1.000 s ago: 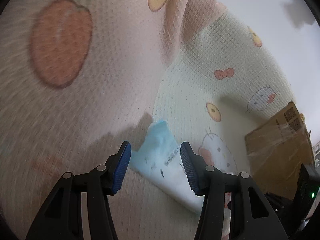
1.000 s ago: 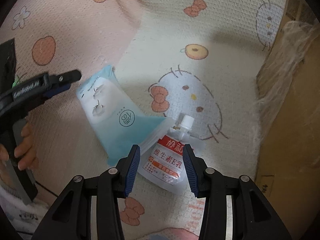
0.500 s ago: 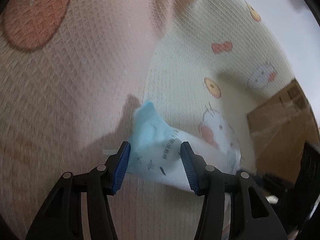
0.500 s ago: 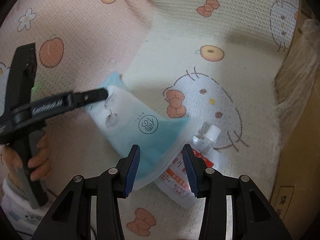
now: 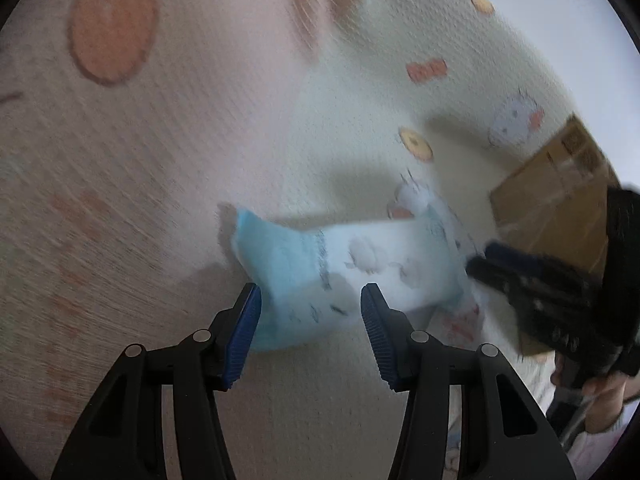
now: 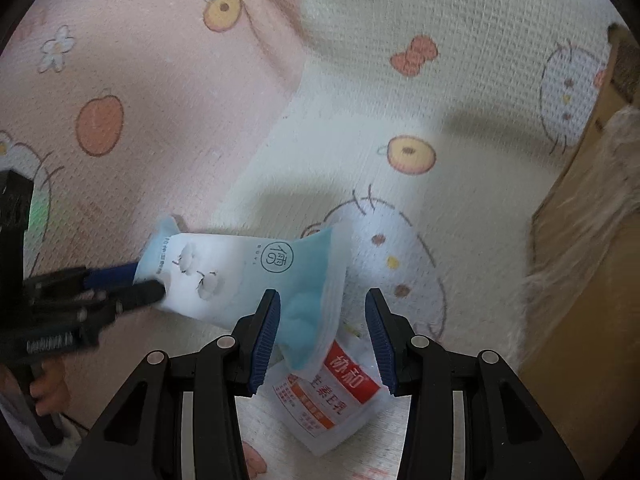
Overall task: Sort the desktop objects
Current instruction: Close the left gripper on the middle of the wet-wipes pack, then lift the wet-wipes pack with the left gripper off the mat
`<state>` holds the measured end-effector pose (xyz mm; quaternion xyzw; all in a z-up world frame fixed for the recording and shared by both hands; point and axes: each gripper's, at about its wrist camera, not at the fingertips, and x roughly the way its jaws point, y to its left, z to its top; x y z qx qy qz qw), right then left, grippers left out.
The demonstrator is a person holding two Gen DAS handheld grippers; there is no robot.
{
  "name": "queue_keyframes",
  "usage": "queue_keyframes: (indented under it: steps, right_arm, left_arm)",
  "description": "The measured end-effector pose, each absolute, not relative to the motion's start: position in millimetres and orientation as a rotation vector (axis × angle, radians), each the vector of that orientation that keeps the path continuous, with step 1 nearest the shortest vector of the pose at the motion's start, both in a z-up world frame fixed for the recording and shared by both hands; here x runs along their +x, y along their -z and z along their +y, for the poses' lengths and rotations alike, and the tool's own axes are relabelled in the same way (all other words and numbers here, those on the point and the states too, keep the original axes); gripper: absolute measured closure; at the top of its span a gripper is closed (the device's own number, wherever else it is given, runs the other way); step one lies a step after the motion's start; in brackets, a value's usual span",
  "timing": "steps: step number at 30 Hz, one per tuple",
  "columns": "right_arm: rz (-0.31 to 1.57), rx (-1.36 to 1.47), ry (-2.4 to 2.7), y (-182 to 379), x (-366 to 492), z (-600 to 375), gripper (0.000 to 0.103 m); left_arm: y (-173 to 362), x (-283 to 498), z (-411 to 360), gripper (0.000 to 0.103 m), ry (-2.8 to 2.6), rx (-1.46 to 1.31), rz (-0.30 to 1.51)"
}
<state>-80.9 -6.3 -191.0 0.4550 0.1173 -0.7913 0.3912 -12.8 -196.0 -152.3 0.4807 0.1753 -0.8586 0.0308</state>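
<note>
A blue and white soft packet (image 5: 340, 268) lies on the cartoon-print cloth. My left gripper (image 5: 310, 334) is open, its jaws on either side of the packet's blue end. In the right wrist view the packet (image 6: 248, 280) lies partly over a white pouch with a red and orange label (image 6: 340, 400). My right gripper (image 6: 322, 338) is open, its jaws astride the packet's blue corner and the pouch's top. The left gripper's fingertips (image 6: 148, 292) reach the packet's far end there. The right gripper shows in the left wrist view (image 5: 520, 280) at the packet's other end.
A brown cardboard box (image 6: 592, 280) wrapped in plastic film stands at the right, also in the left wrist view (image 5: 560, 208). The pink and cream cloth (image 6: 200, 100) with cat, bow and fruit prints covers the surface. A fold runs across its upper middle.
The packet has turned from slanting to lying crosswise and its right end now covers the pouch's spout. Both grippers have closed in on its ends, jaws still open.
</note>
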Motion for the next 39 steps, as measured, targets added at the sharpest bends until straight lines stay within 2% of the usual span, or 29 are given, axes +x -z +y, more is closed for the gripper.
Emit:
queue_keyframes:
  steps: [5,13,17,23,28,39]
  right_arm:
    - [0.279,1.179,1.979,194,-81,-4,0.062]
    - [0.057,1.339,1.9,214,-98,0,0.061]
    - [0.032,1.349,1.912,218,-100,0,0.048]
    - [-0.022,1.355,1.86,223,-104,-4,0.048]
    - [-0.032,1.357,1.824,224,-102,-12,0.047]
    - [0.02,1.286,1.852,201,-88,-15,0.045]
  left_arm:
    - [156,-17,-213,0.047,2.592,1.472,0.734]
    - [173,-36,-212,0.046,2.536,1.567,0.777]
    - [178,-35,-215,0.045,2.537,1.558,0.821]
    - [185,-32,-224,0.042,2.515,1.57,0.929]
    - [181,-33,-218,0.042,2.526,1.579,0.911]
    - [146,-34,-179,0.042,2.636,1.54,0.627]
